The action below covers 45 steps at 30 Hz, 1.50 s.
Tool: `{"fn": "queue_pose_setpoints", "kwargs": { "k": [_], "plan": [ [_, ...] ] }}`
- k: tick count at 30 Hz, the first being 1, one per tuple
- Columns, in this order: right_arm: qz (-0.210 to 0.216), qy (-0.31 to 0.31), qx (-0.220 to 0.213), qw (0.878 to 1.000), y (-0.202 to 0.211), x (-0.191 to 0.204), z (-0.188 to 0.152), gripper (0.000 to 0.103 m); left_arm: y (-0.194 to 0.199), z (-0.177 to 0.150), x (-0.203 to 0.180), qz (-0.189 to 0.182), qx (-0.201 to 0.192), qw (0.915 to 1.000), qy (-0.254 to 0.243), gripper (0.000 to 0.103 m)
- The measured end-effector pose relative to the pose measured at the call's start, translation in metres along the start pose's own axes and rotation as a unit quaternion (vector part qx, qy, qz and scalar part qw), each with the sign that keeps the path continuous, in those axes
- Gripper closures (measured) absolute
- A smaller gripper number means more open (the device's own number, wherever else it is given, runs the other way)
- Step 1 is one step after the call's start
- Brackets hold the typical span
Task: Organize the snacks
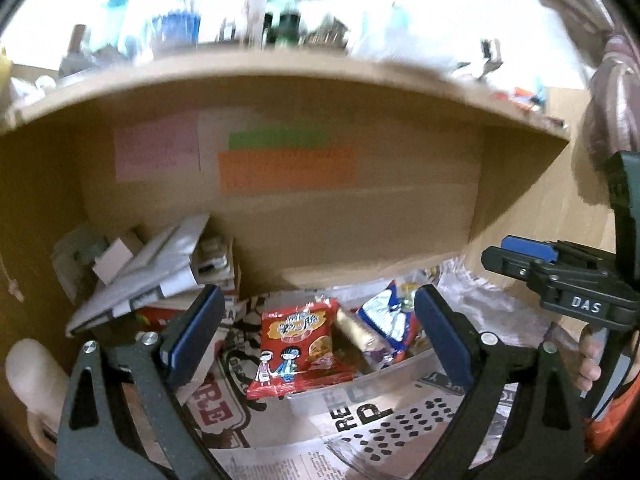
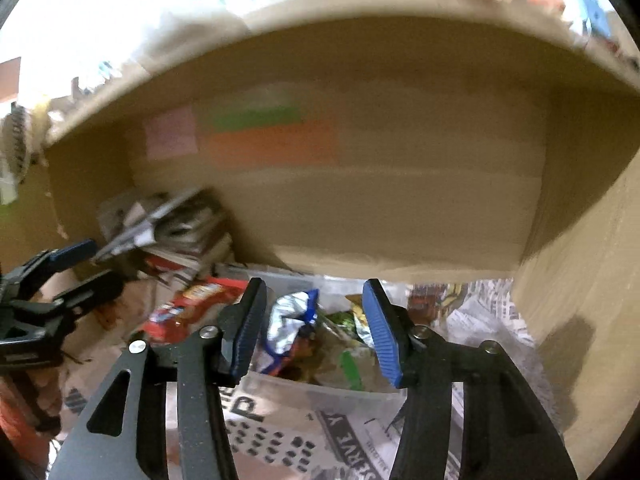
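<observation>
Showing only rightward: green packet [image 2: 352, 364] in bin [image 2: 320, 390].

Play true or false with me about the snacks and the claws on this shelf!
1. The left claw is open and holds nothing. True.
2. The red snack packet lies flat on the floor. False: it leans on the edge of the clear bin, on the newspaper.
3. The right claw is squeezing the silver-and-blue packet. False: it is open, and the packet sits in the bin beyond it.
4. Pink, green and orange papers are stuck on the shelf's back wall. True.
</observation>
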State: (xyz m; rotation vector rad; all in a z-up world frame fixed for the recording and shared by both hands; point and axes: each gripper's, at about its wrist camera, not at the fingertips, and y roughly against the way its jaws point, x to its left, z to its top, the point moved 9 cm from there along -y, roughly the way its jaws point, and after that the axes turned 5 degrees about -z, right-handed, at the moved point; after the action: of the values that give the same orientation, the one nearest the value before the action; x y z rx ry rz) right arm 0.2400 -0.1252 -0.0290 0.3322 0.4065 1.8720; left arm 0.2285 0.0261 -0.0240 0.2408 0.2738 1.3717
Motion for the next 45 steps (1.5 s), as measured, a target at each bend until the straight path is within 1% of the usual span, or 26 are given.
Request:
{"fn": "queue_pose_setpoints", "kwargs": {
  "k": [3,5,9,11,13,17,19,23,30,34,45],
  "plan": [
    [0.003,-0.001,-0.02,1.0,0.024,0.005,0.005,0.051,0.02,0.007,-0.007,-0.001,-0.017,0.9999,-0.003,0.006],
    [0.002,-0.004,-0.032,0.999,0.036,0.007,0.008,0.044,0.032,0.011,-0.01,-0.002,-0.027,0.9996,-0.003,0.006],
    [-0.002,-0.008,-0.051,0.999,0.06,0.011,0.009,0.037,0.052,0.016,-0.013,-0.001,-0.045,0.999,-0.004,0.004],
    [-0.006,-0.011,-0.056,0.998,0.067,0.012,0.008,0.03,0.064,0.018,-0.016,0.001,-0.055,0.9985,-0.005,0.002],
    [-0.01,-0.013,-0.061,0.998,0.073,0.013,0.008,0.026,0.072,0.019,-0.018,0.001,-0.06,0.9982,-0.006,0.001],
    [-0.019,-0.013,-0.072,0.997,0.091,0.013,0.006,0.017,0.084,0.018,-0.023,0.004,-0.068,0.9977,-0.004,0.0],
    [-0.022,-0.009,-0.077,0.997,0.096,0.015,0.005,0.015,0.087,0.017,-0.024,0.005,-0.07,0.9976,-0.002,0.0],
    [-0.029,-0.006,-0.086,0.996,0.102,0.015,0.004,0.006,0.089,0.015,-0.027,0.006,-0.07,0.9975,-0.003,0.0],
    [-0.029,-0.013,-0.082,0.996,0.102,0.013,-0.001,0.005,0.088,0.011,-0.028,0.004,-0.07,0.9976,-0.001,0.0],
    [-0.03,-0.018,-0.081,0.996,0.102,0.011,-0.002,0.001,0.086,0.01,-0.028,0.004,-0.069,0.9976,-0.001,0.0],
    [-0.034,-0.018,-0.08,0.996,0.101,0.008,-0.003,0.0,0.082,0.008,-0.031,0.004,-0.066,0.9978,0.002,0.0]
  ]
}}
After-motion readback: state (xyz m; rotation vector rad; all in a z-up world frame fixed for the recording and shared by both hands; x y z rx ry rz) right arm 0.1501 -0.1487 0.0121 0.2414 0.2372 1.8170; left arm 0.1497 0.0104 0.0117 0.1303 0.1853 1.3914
